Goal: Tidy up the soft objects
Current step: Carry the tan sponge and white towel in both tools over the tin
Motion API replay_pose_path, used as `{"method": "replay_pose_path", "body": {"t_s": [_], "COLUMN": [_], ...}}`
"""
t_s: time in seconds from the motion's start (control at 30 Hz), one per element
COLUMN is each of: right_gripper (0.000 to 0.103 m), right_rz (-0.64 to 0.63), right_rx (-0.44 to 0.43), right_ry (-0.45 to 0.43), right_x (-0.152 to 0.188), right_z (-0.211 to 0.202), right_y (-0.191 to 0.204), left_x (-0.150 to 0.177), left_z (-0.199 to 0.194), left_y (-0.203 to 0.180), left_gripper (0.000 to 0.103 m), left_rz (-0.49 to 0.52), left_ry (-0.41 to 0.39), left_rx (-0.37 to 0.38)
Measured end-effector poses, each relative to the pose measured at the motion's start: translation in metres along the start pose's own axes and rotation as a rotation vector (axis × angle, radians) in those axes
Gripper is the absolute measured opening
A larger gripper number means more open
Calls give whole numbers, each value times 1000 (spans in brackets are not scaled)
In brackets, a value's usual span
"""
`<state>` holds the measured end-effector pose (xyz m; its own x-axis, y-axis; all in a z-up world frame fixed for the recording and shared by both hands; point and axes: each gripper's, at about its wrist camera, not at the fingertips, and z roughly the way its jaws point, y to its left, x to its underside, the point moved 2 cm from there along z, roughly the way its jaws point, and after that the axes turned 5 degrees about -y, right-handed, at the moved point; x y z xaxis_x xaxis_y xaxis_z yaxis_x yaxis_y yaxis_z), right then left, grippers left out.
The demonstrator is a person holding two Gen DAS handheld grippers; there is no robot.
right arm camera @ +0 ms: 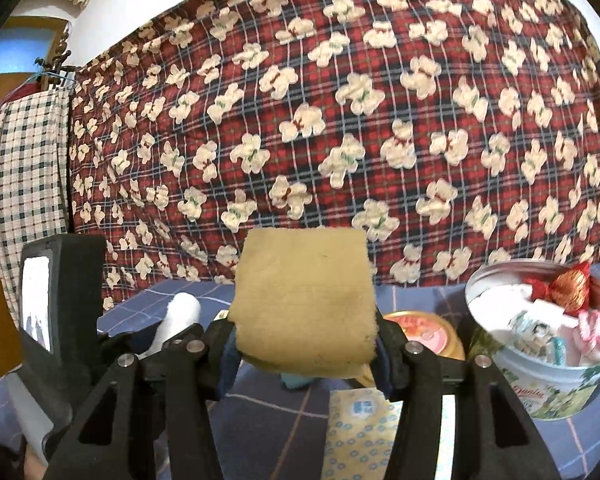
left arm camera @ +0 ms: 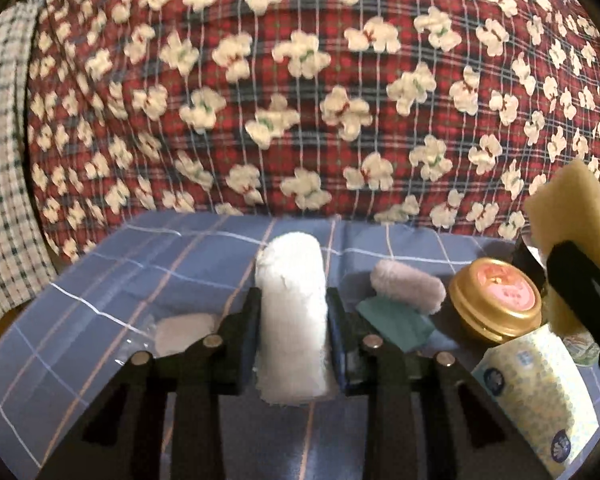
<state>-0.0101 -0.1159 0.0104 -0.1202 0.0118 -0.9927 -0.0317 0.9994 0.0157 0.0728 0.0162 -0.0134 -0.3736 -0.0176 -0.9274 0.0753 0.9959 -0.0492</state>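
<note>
White roll: a rolled towel [left arm camera: 291, 320] stands pinched between the pads of the left gripper [left arm camera: 292, 344], low centre of the left view; both pads press its sides, so the grip looks firm.
Tan sponge: a yellowish sponge [right arm camera: 306, 300] is clamped in the right gripper [right arm camera: 306, 354], centre of the right view; in the left view it shows at the right edge.
Step in hand: both soft things appear picked up and carried; neither is yet set down in a sorted place, by my reading.
Next move: each held piece needs a clear spot or a container. The tin [right arm camera: 548, 372] at lower right of the right view is already full of wrapped sweets and packets, so it looks a poor target. Both pieces squash easily, so a gentle release is called for.
Near things: a tissue pack [left arm camera: 536, 396] lies at lower right of the left view; a gold lidded jar [left arm camera: 498, 300] sits just behind it.
Other soft things: a grey roll [left arm camera: 408, 286] rests on a green cloth [left arm camera: 396, 320], right of the white towel; a pale pad [left arm camera: 184, 330] in clear wrap lies to its left.
Surface: a blue checked cloth [left arm camera: 100, 292] covers the table.
Room: a red plaid blanket [left arm camera: 300, 100] with cream bear shapes fills the back; a green-checked cloth [right arm camera: 28, 184] hangs at the left edge.
</note>
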Motion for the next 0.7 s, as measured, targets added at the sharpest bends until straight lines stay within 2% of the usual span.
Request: {"method": "replay_pose_path", "body": {"t_s": [0.23, 0.47, 0.53, 0.7], "right_gripper": [56, 56, 56, 56], "right_rz": [-77, -110, -116, -141], "right_rx": [34, 72, 81, 119], "right_ry": [-53, -74, -81, -99], "right_x": [-4, -5, -5, -6], "right_z": [-13, -24, -28, -37], "right_y": [-4, -21, -27, -45], "left_x": [0, 6, 7, 5], "left_z": [-11, -20, -25, -38], "left_y": [-8, -23, -28, -33], "left_gripper": [30, 30, 30, 30], "left_rz": [-2, -4, -1, -40], "left_ry": [-53, -44, -59, -92], "left_rx": [5, 39, 60, 167]}}
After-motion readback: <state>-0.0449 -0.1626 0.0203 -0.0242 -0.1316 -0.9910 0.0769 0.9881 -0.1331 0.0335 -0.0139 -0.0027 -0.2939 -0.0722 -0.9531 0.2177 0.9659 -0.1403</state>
